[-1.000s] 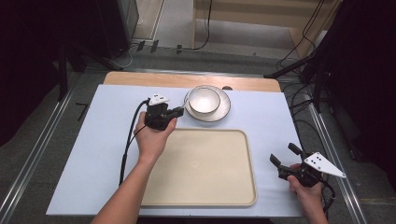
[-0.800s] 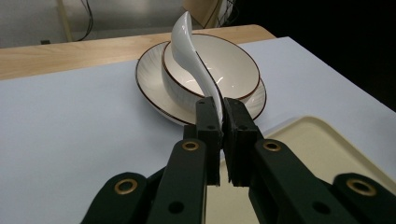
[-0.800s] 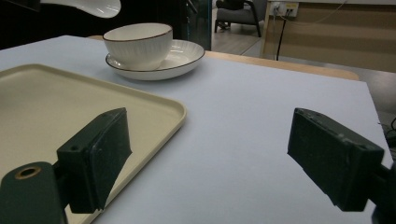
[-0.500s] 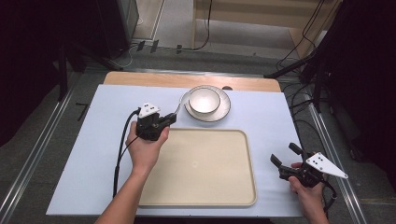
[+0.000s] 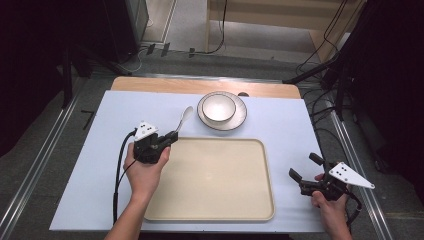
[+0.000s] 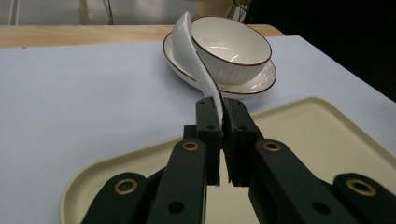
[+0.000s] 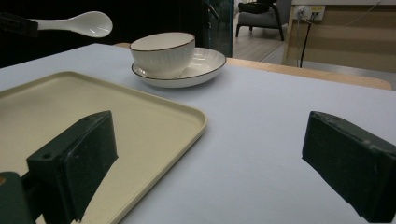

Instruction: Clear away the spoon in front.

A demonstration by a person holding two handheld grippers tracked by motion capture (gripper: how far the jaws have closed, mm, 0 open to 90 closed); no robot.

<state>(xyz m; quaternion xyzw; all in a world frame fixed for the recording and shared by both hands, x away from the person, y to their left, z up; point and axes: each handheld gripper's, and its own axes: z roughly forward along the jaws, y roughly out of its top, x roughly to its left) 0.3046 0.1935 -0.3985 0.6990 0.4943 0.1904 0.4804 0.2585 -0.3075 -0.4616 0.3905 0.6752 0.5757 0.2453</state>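
My left gripper [image 5: 172,136] is shut on the handle of a white ceramic spoon [image 5: 184,118], which is lifted off the table near the cream tray's [image 5: 215,210] far left corner. The left gripper view has the spoon [image 6: 198,65] rising from the closed jaws toward the white bowl [image 6: 231,44]. That bowl [image 5: 219,107] sits on a white plate [image 5: 240,120] behind the tray. My right gripper [image 5: 305,169] is open with nothing in it, right of the tray near the table's front. In the right gripper view the spoon [image 7: 81,23] hangs at upper left, the bowl [image 7: 163,53] beyond the tray [image 7: 154,109].
A pale blue mat [image 5: 100,150] covers the wooden table [image 5: 165,85]. Cables and dark stands lie on the floor beyond the far edge. The left gripper's cable [image 5: 119,170] trails along the person's forearm.
The left hand has drawn back from the bowl toward the near left, carrying the spoon with it. The right hand has stayed put.
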